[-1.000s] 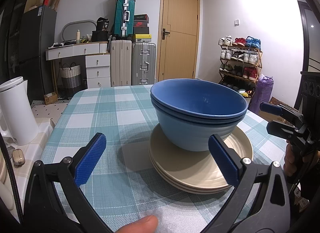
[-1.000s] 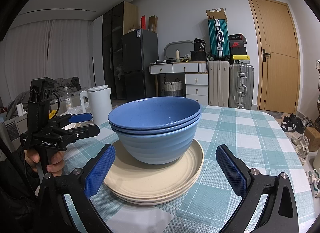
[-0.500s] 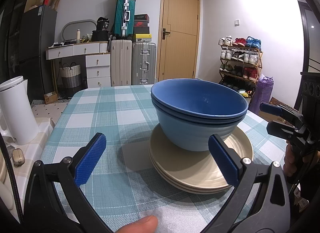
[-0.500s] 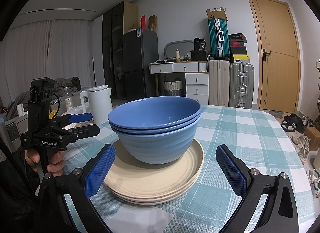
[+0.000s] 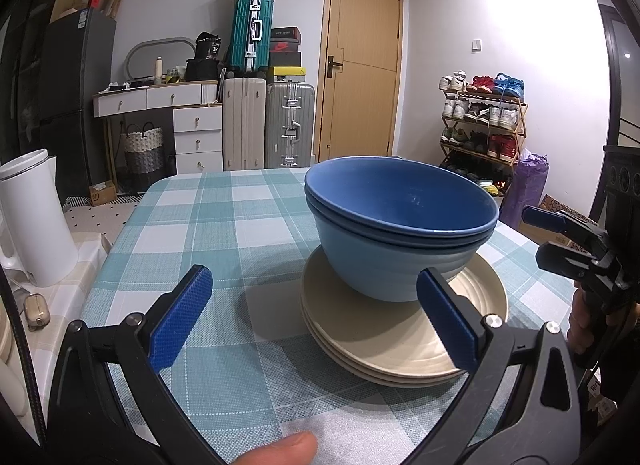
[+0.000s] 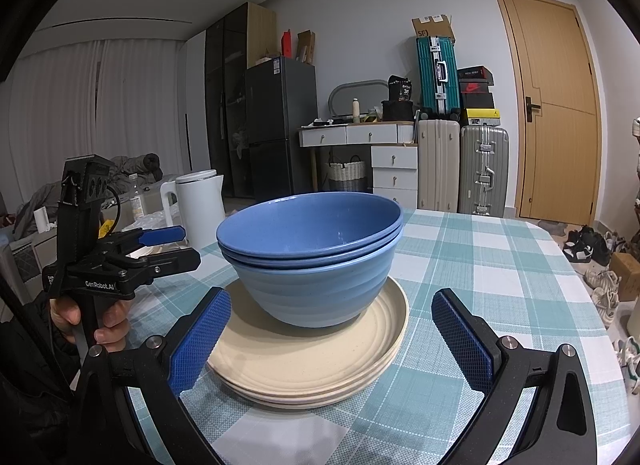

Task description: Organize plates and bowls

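Observation:
A stack of blue bowls (image 5: 396, 233) nests upright on a stack of cream plates (image 5: 400, 341) on the checked tablecloth. The bowls (image 6: 312, 261) and plates (image 6: 312, 361) also show in the right wrist view. My left gripper (image 5: 316, 321) is open and empty, a little short of the plates on their left side. My right gripper (image 6: 332, 341) is open and empty, with its jaws spread in front of the plates. Each gripper shows in the other's view, the right one (image 5: 560, 237) and the left one (image 6: 168, 245).
A white kettle (image 5: 32, 221) stands on a side surface left of the table (image 5: 224, 225). Suitcases (image 5: 264, 121), a white drawer unit (image 5: 192, 133), a door and a shoe rack (image 5: 480, 121) stand beyond the table's far edge.

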{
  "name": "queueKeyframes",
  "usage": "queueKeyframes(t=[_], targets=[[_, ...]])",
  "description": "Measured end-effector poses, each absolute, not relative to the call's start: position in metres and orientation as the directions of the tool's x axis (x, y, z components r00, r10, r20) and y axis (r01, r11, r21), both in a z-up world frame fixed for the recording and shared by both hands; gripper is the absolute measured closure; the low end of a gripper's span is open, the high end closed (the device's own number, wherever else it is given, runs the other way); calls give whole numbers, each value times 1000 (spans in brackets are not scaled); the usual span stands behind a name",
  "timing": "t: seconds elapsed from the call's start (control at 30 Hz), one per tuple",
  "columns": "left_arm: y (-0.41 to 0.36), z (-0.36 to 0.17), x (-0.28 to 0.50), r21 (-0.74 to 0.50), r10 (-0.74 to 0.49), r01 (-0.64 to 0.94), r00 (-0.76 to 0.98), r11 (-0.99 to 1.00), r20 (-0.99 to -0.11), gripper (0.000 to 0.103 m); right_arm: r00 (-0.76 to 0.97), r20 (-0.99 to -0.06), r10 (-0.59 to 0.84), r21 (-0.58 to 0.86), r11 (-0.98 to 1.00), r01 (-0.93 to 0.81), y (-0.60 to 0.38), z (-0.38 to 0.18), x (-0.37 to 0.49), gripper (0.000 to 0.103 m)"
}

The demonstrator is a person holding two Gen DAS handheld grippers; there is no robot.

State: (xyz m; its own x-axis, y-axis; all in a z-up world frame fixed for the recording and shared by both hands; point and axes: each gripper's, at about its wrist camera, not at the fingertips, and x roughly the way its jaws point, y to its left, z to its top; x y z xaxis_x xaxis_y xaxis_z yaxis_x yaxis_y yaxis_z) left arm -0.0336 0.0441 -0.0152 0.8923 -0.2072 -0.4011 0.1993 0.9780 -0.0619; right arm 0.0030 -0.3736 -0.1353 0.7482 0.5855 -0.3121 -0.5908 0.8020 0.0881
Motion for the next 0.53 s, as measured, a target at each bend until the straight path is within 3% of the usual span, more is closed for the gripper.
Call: queueKeyframes(t=[0.53], targets=[[45, -19, -31, -69, -204, 193, 891, 979, -405, 1, 748, -312, 586, 88, 802, -591, -374, -135, 3, 1]])
